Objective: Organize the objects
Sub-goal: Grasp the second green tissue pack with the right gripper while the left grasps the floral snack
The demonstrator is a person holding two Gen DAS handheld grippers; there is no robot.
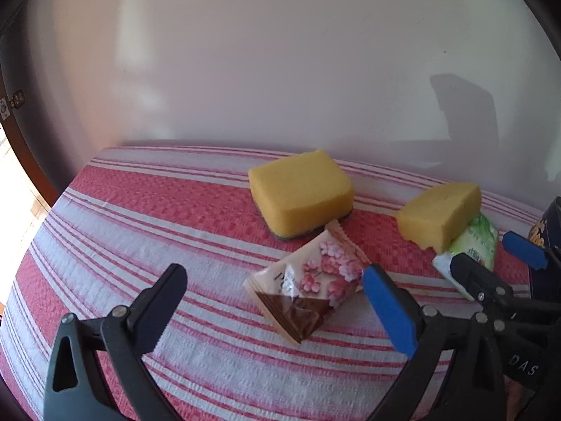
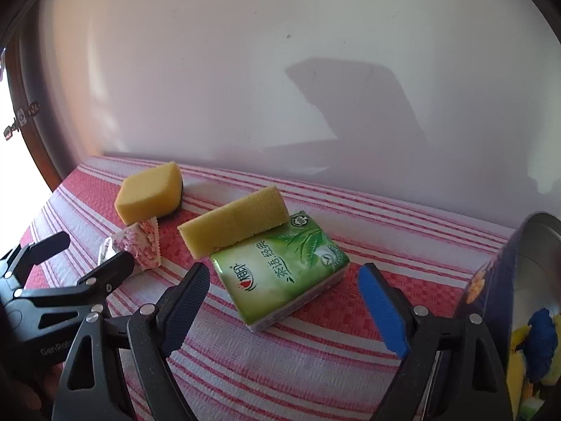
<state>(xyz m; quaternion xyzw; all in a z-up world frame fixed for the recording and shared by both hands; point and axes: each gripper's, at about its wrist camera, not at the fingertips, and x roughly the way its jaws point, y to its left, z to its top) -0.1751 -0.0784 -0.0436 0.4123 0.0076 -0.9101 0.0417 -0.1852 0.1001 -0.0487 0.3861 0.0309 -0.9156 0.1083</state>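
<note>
— So, which hand do you bring first, and onto what?

— Your right gripper [image 2: 282,301] is the nearer one to the green tissue pack [image 2: 280,273]. Its jaws are spread wide and hold nothing; the pack lies on the striped cloth [image 2: 315,368] just ahead, between the two fingers.

— And how does the pack lie?

— Its long axis runs slanted, from near-left to far-right, so I judge you must turn the wrist a little before you close.

— What rests on it?

— A yellow sponge piece [image 2: 233,224] leans on its far edge; it may slide.

— And your left gripper [image 1: 277,298]?

— Also spread, empty. The flowered packet [image 1: 308,280] lies just ahead, touching the blue finger. Behind it sits the whole sponge [image 1: 301,193], near the wall [image 1: 280,70].
</note>
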